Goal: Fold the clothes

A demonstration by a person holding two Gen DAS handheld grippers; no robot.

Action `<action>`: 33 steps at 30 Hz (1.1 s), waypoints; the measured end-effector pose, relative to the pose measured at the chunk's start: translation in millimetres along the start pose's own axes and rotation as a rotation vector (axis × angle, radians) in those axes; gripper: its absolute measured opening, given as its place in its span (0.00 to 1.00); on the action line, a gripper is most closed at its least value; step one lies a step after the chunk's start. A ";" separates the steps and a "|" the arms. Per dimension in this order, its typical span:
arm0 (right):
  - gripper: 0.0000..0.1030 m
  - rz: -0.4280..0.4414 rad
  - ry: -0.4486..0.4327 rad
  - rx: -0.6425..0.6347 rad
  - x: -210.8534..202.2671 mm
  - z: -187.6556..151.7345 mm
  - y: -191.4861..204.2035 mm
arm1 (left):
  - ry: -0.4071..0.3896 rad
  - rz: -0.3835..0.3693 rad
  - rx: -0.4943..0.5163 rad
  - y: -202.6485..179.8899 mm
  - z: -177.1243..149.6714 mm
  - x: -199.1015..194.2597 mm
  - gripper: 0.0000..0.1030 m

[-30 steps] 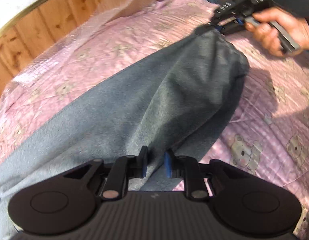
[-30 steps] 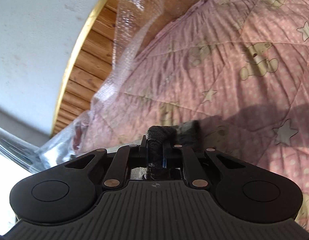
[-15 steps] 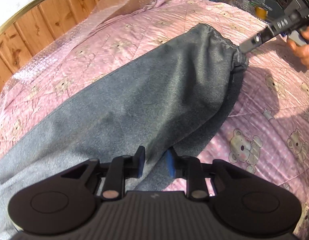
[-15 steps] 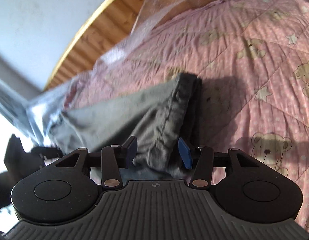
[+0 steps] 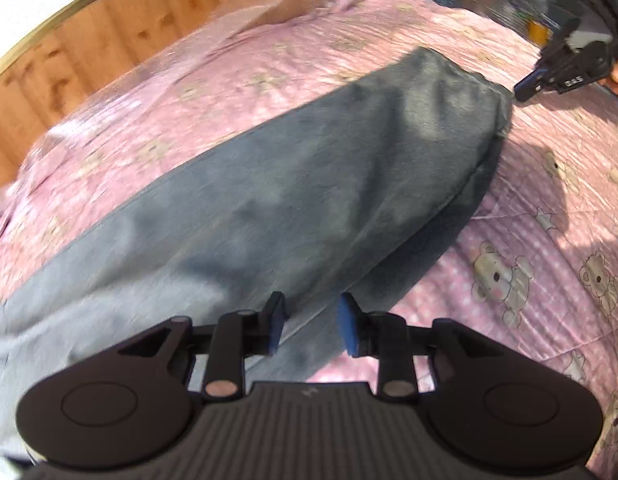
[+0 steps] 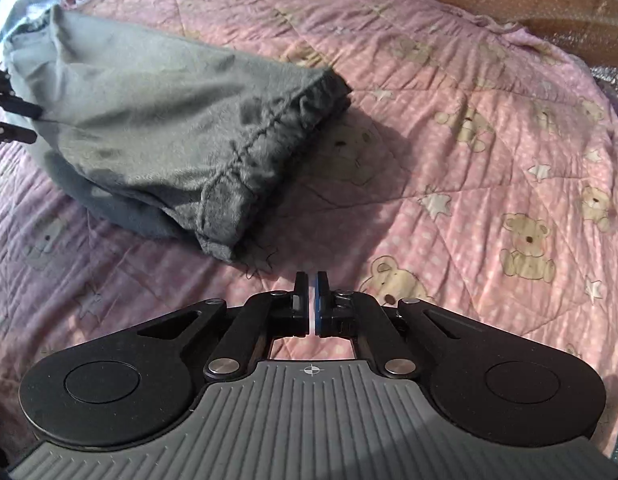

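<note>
Fingers apart and opening on the left gripper (image 5: 311,326), with grey trousers (image 5: 309,184) between them, while the right gripper (image 6: 312,292) is closed empty, over the pink bear quilt (image 6: 469,128) by wood panelling (image 5: 89,48) at upper left.

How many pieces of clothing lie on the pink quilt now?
1: a grey garment, folded over, on the pink quilt left of the shut right gripper. Others may be out of view.

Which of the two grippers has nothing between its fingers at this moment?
The right gripper: its jaws are shut on nothing above the pink bear-print quilt, clear of the grey garment. The left gripper is opening with grey cloth between its blue pads.
</note>
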State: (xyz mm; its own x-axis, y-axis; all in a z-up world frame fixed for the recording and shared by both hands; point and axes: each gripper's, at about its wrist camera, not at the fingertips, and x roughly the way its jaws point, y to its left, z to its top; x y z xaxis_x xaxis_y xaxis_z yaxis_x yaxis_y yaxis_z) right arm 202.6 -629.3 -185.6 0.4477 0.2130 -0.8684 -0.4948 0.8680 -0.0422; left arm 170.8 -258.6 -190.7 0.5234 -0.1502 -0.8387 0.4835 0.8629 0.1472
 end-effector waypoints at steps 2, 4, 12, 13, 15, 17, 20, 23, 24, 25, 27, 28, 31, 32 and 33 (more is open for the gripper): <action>0.07 0.029 -0.132 0.077 -28.1 10.3 5.4 | 0.012 0.036 -0.096 24.9 -16.1 -13.9 0.37; 0.10 0.085 -0.249 0.156 -45.2 22.2 15.8 | 0.024 0.072 -0.194 50.2 -32.7 -27.7 0.38; 0.00 0.092 -0.113 0.333 30.1 17.2 56.5 | 0.076 0.294 -0.592 208.7 -108.5 -78.3 0.52; 0.00 0.054 -0.081 0.371 34.7 8.8 53.8 | 0.070 0.316 -0.660 237.1 -124.6 -85.6 0.54; 0.02 -0.016 -0.096 0.444 12.9 0.7 56.9 | 0.059 0.357 -0.792 293.7 -157.3 -97.8 0.64; 0.19 -0.092 -0.109 0.473 -6.6 1.8 74.0 | 0.036 0.383 -0.941 358.4 -193.9 -107.8 0.65; 0.45 -0.140 -0.131 0.538 -25.2 12.2 117.6 | -0.008 0.360 -1.162 450.7 -253.5 -114.3 0.67; 0.52 -0.062 -0.141 0.551 -14.2 36.5 186.3 | -0.047 0.308 -1.323 517.0 -291.7 -101.8 0.69; 0.55 -0.038 -0.143 0.550 -9.6 44.9 210.8 | -0.048 0.295 -1.348 531.1 -297.0 -96.1 0.70; 0.59 -0.012 -0.141 0.545 3.0 54.0 236.2 | -0.050 0.282 -1.373 545.2 -302.4 -90.5 0.71; 0.61 0.060 -0.120 0.535 13.4 71.7 287.9 | -0.043 0.247 -1.359 557.5 -302.0 -80.9 0.70; 0.61 0.092 -0.108 0.531 19.9 80.6 310.7 | -0.039 0.229 -1.351 563.2 -301.5 -76.1 0.68; 0.61 0.172 -0.086 0.502 38.1 112.6 372.8 | -0.082 0.160 -1.335 561.8 -306.6 -82.8 0.16; 0.61 0.194 -0.083 0.491 43.4 123.6 391.1 | -0.112 0.125 -1.352 559.0 -312.7 -91.4 0.14; 0.61 0.219 -0.092 0.477 44.0 134.8 404.5 | -0.141 0.090 -1.368 556.2 -318.8 -100.0 0.13</action>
State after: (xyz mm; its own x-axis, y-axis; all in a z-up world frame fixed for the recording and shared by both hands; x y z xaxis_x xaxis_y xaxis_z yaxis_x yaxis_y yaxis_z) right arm 122.5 -208.3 -174.3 0.4461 0.4316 -0.7840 -0.2002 0.9020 0.3826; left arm 163.7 390.2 -192.0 0.6220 -0.0457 -0.7817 -0.5807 0.6428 -0.4997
